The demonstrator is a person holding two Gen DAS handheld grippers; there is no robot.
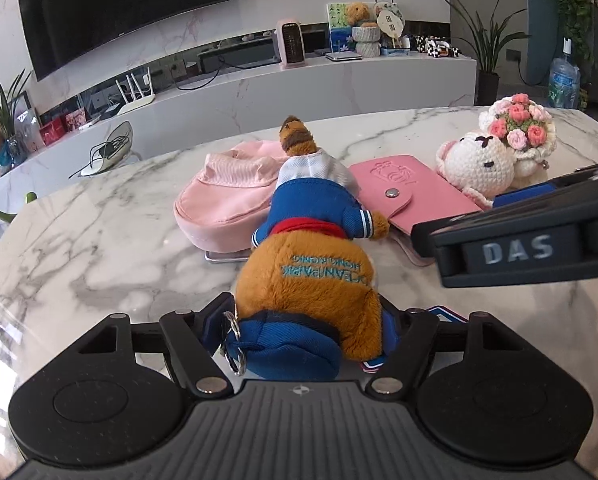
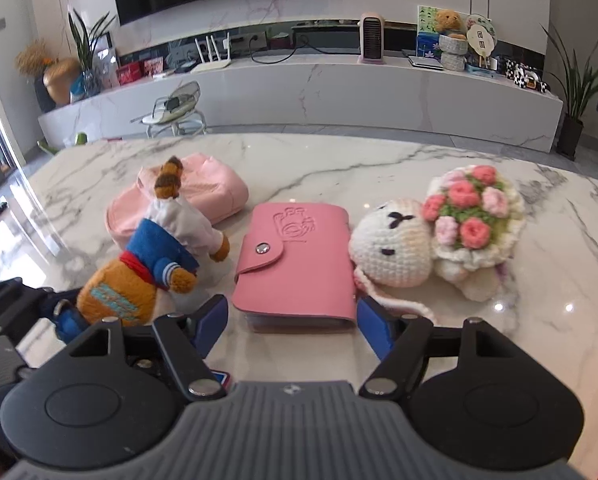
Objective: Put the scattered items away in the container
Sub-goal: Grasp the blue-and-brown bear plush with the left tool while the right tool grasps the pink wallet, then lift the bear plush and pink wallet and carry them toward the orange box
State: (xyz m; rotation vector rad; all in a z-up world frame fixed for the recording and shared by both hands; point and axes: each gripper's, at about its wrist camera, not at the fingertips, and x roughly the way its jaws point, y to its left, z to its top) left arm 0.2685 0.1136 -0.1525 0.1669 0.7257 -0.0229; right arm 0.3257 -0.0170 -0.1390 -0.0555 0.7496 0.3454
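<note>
Now on the marble bench (image 2: 339, 160), the left tongs (image 1: 307, 320) are clamped on the brown plush toy (image 1: 311, 272), beside the pink pouch (image 1: 223, 196). Right tongs (image 2: 291, 316) spread apart, straddling the near edge of the pink card holder (image 2: 299, 260).

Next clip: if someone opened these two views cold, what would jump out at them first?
Probably the brown plush animal in a blue sailor jacket, lying between the fingers of the left hand-held gripper at the near edge of the white marble table. Next, the pink snap-button card wallet lying flat just ahead of the open right hand-held gripper, with the white crocheted doll holding a pink flower bouquet to its right.
</note>
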